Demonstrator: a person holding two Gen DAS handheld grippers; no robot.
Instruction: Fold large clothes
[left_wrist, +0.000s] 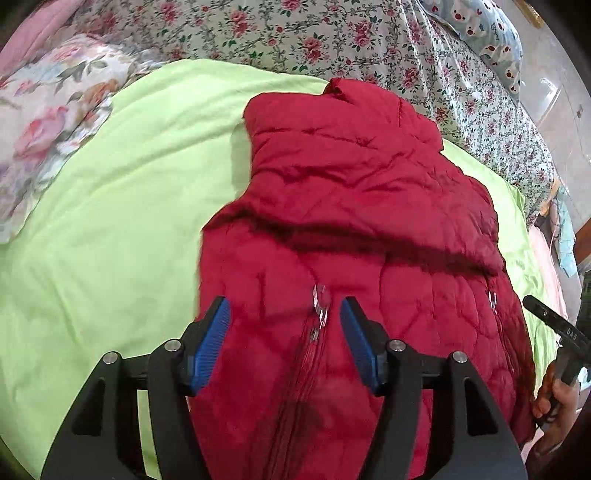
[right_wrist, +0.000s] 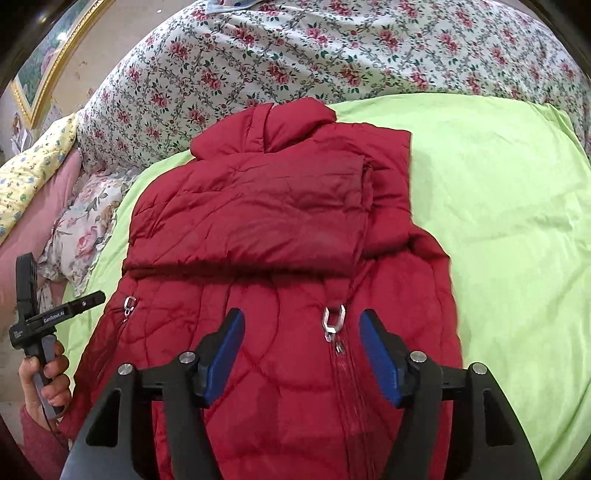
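1. The left gripper (left_wrist: 284, 325) is wide open and holds nothing, above the puffy red quilted jacket (right_wrist: 280, 229).
2. The jacket lies on the green bed sheet (right_wrist: 509, 206), sleeves folded in.
3. The right gripper (right_wrist: 301, 341) is open too; next, I think, both pinch the hem.

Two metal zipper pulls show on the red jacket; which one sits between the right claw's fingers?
The centre-zip pull, on the long front zipper. The other pull sits on a pocket, toward the left claw.
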